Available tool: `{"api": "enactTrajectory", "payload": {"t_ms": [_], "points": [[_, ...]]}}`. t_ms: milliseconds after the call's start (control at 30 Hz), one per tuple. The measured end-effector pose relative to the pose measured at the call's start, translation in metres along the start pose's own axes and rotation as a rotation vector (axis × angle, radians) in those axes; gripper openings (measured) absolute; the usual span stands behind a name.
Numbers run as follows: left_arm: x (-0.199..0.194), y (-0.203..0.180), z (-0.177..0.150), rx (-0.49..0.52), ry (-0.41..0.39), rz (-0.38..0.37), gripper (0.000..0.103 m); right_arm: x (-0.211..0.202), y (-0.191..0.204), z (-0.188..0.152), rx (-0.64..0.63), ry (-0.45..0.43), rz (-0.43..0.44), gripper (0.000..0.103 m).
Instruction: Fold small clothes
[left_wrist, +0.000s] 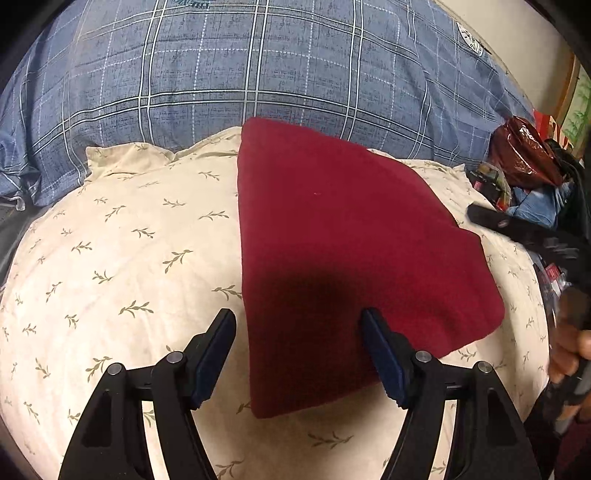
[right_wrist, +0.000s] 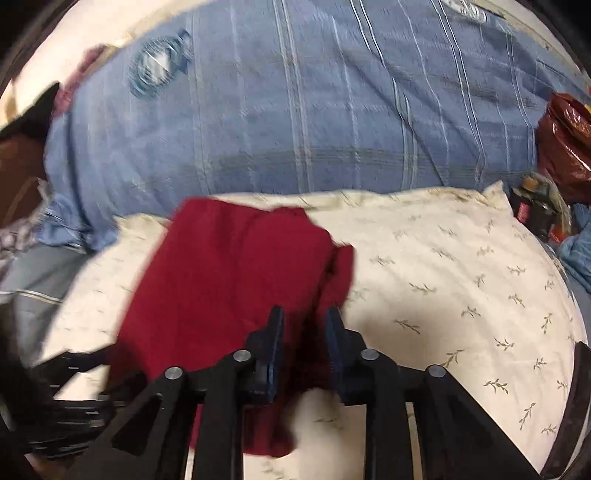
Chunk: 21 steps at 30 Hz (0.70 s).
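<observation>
**Squaring off the fold on the red cloth**

The red cloth (left_wrist: 343, 258) lies on a cream leaf-print pillow (left_wrist: 122, 258), already doubled into a rough rectangle, with a blue plaid blanket (left_wrist: 258, 66) behind it at 12 o'clock. In the left wrist view its near corner sits between the wide-spread jaws of the left hand-held gripper (left_wrist: 299, 321), which hangs just above the fabric and grips nothing. The right hand-held gripper (right_wrist: 304, 314) has its jaws set narrow, a small gap showing between them, with the cloth's right edge beneath; the blur makes it hard to say whether the pads catch any fabric, and they seem to stand clear of it.

The fold looks largely done on the left side, flat and smooth. The right wrist view shows a looser, rumpled flap (right_wrist: 338, 266) at about 1 o'clock from the right jaws. That is probably the part to tidy.

To do this well, pinch only the top layer at the edge, lift little, and carry it across so the borders line up. The pillow is soft and domed, so pressing hard would likely tilt the stack; a light touch with the left jaws holding the near corner down should keep the layers from sliding. Clutter (left_wrist: 524, 173) at 3 o'clock is best kept clear of.
</observation>
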<state>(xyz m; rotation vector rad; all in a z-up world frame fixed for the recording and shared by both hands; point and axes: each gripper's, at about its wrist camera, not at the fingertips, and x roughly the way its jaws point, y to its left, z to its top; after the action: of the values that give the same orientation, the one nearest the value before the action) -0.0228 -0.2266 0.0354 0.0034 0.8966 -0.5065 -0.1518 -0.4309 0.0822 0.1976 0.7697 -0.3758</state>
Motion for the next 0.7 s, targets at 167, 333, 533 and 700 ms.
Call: {"api": "enactTrajectory", "payload": {"t_ms": [167, 333, 533, 700], "points": [[0.002, -0.001, 0.000, 0.003, 0.000, 0.007, 0.071, -0.013, 0.030, -0.010, -0.080, -0.021, 0.095, 0.041], [0.007, -0.001, -0.001, -0.005, 0.015, 0.003, 0.073, 0.037, 0.020, -0.028, -0.087, 0.090, -0.028, 0.047], [0.011, 0.004, 0.002, -0.028, 0.024, -0.012, 0.077, 0.032, 0.005, -0.025, -0.013, 0.083, 0.035, 0.051], [0.012, 0.004, 0.001, -0.034, 0.014, -0.004, 0.078, 0.014, 0.008, -0.024, 0.020, 0.059, 0.050, 0.056]]}}
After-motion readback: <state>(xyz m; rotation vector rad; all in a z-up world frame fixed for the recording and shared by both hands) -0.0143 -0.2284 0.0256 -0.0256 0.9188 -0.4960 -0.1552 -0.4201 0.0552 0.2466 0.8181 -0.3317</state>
